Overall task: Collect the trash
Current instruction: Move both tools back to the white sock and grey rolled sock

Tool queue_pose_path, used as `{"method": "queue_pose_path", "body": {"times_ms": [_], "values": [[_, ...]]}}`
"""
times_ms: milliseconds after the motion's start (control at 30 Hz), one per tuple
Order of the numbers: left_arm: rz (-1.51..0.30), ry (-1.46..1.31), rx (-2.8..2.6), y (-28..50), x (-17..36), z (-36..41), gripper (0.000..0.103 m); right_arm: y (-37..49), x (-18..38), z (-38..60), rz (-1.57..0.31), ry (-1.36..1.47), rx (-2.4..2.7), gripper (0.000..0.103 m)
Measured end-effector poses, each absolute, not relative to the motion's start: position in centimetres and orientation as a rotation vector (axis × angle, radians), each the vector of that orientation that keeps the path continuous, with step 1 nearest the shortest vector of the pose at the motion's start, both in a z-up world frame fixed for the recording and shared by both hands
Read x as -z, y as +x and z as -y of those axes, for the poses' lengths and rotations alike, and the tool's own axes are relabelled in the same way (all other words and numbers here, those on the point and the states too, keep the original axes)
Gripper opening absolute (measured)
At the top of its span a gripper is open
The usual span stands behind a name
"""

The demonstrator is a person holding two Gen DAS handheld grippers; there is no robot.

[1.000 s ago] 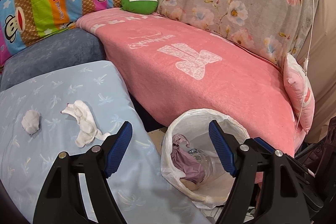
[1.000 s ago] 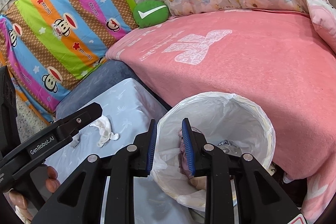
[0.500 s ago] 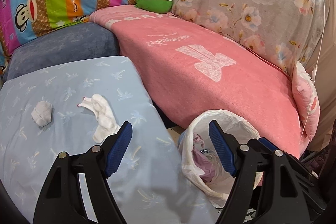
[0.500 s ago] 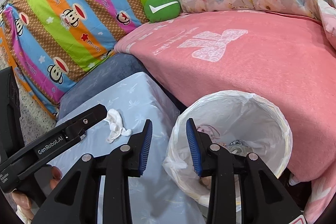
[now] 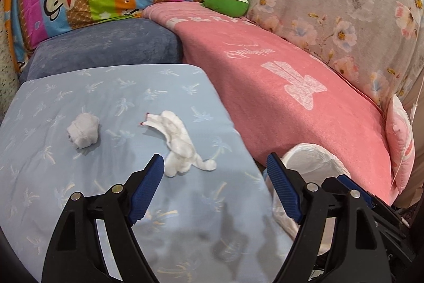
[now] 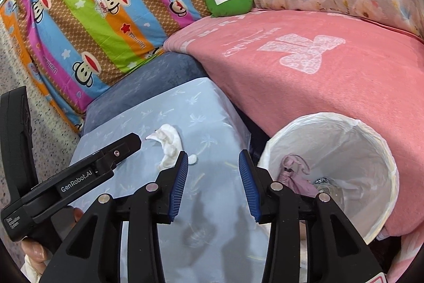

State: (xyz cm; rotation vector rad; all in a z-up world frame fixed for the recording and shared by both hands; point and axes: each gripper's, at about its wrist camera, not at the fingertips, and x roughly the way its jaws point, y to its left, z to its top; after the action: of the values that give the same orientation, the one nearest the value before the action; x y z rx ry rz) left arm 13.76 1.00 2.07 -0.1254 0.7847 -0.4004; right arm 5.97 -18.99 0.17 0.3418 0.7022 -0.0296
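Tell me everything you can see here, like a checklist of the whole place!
Surface: light blue palm-print sheet over a low block, beside a pink plush blanket.
Job's things: long crumpled white tissue and small balled white tissue lie apart on the sheet; white-lined round trash bin already holds a mauve cloth and a clear item.
Clutter: green round cushion.
Grippers: left gripper open, empty, above the long tissue; right gripper open, empty.
Cables: thin white cord at the far right.
Surroundings: striped monkey-print fabric, grey floral fabric, dark blue cushion.
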Motion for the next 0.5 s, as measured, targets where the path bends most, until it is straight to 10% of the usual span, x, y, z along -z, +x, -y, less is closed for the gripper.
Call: {"method": "queue_pose_path", "body": {"times_ms": [500], "values": [[-0.836, -0.170, 0.280, 16.3, 0.9, -7.6, 0.077, 10.4, 2.1, 13.0, -0.773, 0.289, -0.031, 0.048]]}}
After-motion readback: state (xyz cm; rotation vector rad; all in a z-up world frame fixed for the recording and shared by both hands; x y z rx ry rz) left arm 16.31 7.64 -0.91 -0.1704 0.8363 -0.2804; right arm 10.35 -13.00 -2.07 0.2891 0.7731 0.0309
